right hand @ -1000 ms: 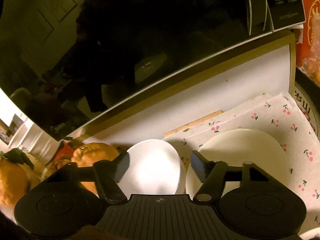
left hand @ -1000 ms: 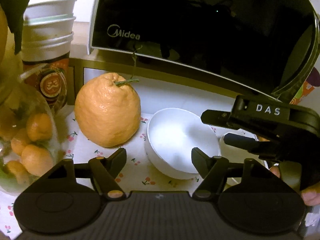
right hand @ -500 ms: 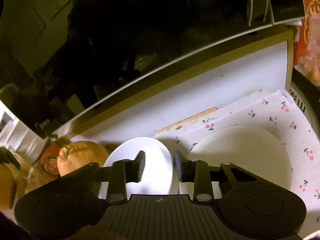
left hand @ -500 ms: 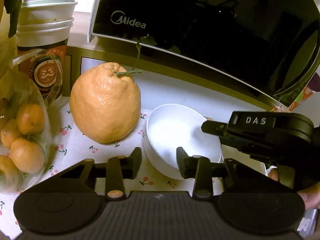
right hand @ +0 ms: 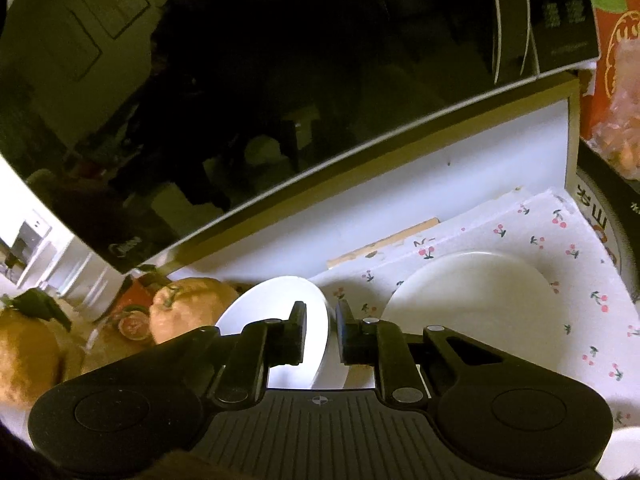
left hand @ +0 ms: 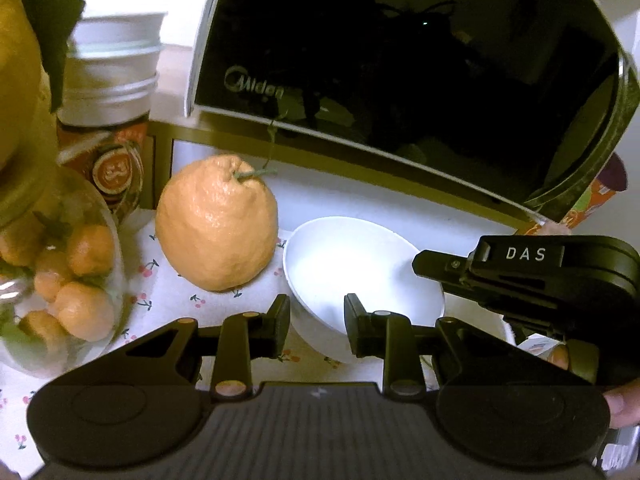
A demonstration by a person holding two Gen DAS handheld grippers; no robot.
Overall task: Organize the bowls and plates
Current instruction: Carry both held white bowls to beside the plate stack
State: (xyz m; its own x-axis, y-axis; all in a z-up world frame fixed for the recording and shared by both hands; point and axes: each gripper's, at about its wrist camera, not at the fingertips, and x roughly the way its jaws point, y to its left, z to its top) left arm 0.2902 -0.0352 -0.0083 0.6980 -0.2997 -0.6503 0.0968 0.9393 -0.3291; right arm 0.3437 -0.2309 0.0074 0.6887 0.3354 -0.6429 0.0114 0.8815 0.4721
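Observation:
A white bowl point(left hand: 360, 268) sits on the cherry-print cloth beside a large orange citrus. My left gripper point(left hand: 317, 328) has the bowl's near-left rim between its fingers, jaws closing on the wall. In the right wrist view the same bowl point(right hand: 268, 308) shows its right rim between the fingers of my right gripper point(right hand: 321, 336), one pad inside and one outside, jaws also closing. The right gripper's tip point(left hand: 424, 266) reaches the bowl's right edge in the left wrist view. A white plate point(right hand: 468, 300) lies flat on the cloth to the right of the bowl.
A black microwave point(left hand: 400, 60) on a shelf overhangs the back. The big citrus point(left hand: 218, 226) nearly touches the bowl's left side. A glass bowl of small oranges point(left hand: 60, 280) and stacked tubs point(left hand: 112, 80) crowd the left. A red box point(right hand: 616, 80) stands at the right.
Both grippers' jaws went from wide apart to narrow around the bowl's rim, one on each side. Both views shifted slightly, and the bowl now looks a little tilted.

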